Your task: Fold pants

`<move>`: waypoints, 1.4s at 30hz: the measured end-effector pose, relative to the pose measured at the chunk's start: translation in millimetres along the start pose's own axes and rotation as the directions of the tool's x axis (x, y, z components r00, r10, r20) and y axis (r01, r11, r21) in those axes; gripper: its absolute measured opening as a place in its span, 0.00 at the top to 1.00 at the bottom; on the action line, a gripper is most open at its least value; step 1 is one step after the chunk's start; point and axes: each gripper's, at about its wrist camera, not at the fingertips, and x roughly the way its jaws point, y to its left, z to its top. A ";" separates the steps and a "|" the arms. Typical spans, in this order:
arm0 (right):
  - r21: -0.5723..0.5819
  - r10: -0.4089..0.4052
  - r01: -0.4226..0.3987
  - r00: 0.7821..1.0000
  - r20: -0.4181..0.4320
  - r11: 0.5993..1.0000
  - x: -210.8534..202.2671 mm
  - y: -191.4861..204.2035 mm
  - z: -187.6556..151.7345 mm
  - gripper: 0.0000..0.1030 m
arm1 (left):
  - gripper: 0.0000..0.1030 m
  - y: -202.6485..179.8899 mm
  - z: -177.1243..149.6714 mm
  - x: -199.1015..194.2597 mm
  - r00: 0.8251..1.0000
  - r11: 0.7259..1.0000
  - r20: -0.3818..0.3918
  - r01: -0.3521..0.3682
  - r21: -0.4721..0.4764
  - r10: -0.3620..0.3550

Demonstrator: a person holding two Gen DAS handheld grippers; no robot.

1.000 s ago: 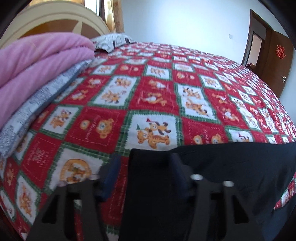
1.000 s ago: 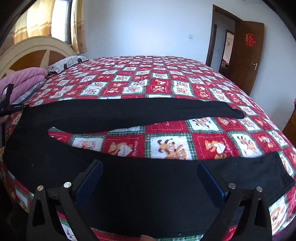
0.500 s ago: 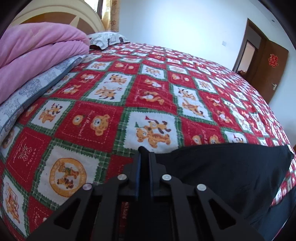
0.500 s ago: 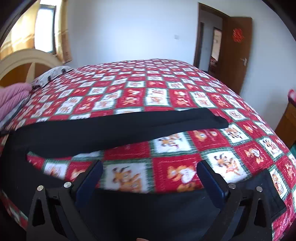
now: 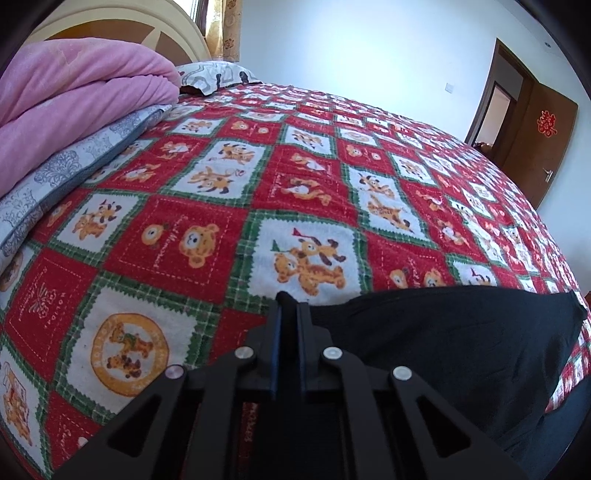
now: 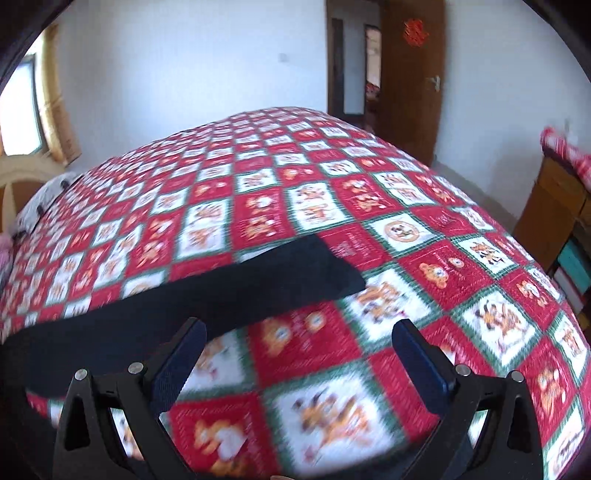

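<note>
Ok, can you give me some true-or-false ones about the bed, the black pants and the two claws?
1. The left claw is shut at the edge of the black pants. True.
2. The right claw is squeezing a pant leg. False: its fingers stand wide apart with only the bedspread between them.
3. A pink blanket is folded at the head of the bed. True.
4. The bedspread is plain blue. False: it has red and white squares with cartoon animals.
5. The brown door has a red decoration on it. True.
6. The pants are already folded into a neat small pile. False: one leg stretches out long across the bed.
</note>
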 end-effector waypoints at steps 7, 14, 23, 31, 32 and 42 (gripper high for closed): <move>0.081 -0.013 0.018 0.998 -0.060 0.997 51.0 -46.9 43.0 0.15 | 0.92 -3.5 -2.6 0.5 1.000 1.000 0.015 -0.015 0.006 0.015; 0.081 0.062 -0.052 0.991 -0.122 0.995 110.6 -50.0 68.5 0.15 | 0.92 -3.5 -3.1 2.3 1.000 1.000 0.012 -0.026 0.016 0.026; 0.061 0.096 -0.084 0.970 -0.221 0.995 180.3 -44.4 80.5 0.21 | 0.92 -3.7 -3.3 5.6 0.999 0.999 0.010 -0.042 0.027 0.041; 0.015 0.127 -0.128 0.955 -0.268 0.992 196.3 -39.9 73.1 0.56 | 0.92 -3.4 -2.0 7.9 0.999 0.998 0.008 -0.050 0.036 0.050; 0.017 0.131 -0.132 0.954 -0.270 0.991 197.6 -41.4 74.3 0.72 | 0.92 -3.7 -1.2 8.2 0.999 0.998 0.005 -0.049 0.035 0.049; 0.010 0.170 -0.171 0.968 -0.186 0.985 158.0 -37.7 76.8 0.94 | 0.93 -2.2 2.5 -14.0 0.998 1.000 0.060 -0.022 -0.018 0.023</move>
